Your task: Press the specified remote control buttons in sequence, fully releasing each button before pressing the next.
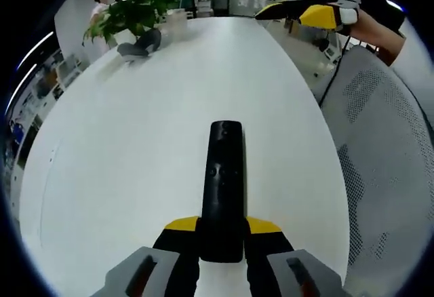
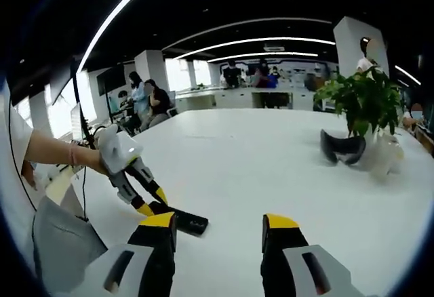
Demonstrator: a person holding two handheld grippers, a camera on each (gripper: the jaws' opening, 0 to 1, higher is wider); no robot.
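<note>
A long black remote control (image 1: 224, 188) points away over the white table (image 1: 122, 161), its near end clamped between the yellow-tipped jaws of my left gripper (image 1: 222, 228), which is shut on it. My right gripper (image 1: 305, 12) hovers above the table's far right edge, well away from the remote. In the right gripper view, my right gripper (image 2: 219, 224) is open with nothing between its jaws. To its left, a hand holds the left gripper (image 2: 150, 205) with the remote (image 2: 188, 223) sticking out low over the table (image 2: 271, 168).
A potted green plant (image 1: 132, 9) (image 2: 363, 97) and a dark curved object (image 1: 139, 45) (image 2: 342, 146) stand at the table's far end. A grey mesh chair (image 1: 380, 141) sits beside the table's right edge. Several people (image 2: 146, 100) sit in the background.
</note>
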